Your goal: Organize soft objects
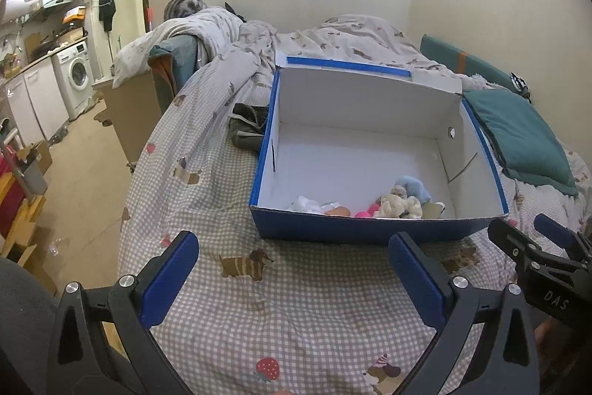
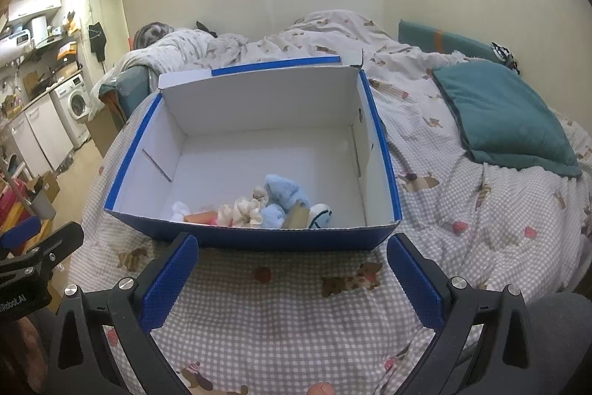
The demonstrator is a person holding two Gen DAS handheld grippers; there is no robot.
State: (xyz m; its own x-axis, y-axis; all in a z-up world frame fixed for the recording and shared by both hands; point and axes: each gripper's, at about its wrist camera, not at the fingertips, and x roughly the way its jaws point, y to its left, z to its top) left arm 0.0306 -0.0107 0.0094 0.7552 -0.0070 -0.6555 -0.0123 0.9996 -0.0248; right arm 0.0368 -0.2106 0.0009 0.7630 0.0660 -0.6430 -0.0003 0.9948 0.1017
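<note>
A blue cardboard box (image 1: 370, 228) with a white inside stands open on the bed; it also shows in the right wrist view (image 2: 296, 239). Several soft toys lie against its near wall: a light blue plush (image 2: 285, 195), a cream plush (image 2: 244, 213) and a pink piece (image 1: 366, 210). A dark grey cloth (image 1: 246, 126) lies on the bed left of the box. My left gripper (image 1: 292, 280) is open and empty above the bedspread, short of the box. My right gripper (image 2: 292, 280) is open and empty, also short of the box.
The bed has a checked spread with dog prints (image 1: 244, 265). A teal pillow (image 2: 507, 121) lies right of the box. Rumpled bedding (image 1: 229, 28) lies behind. The bed's left edge drops to a floor with cartons (image 1: 33, 169) and a kitchen with a washing machine (image 1: 77, 73).
</note>
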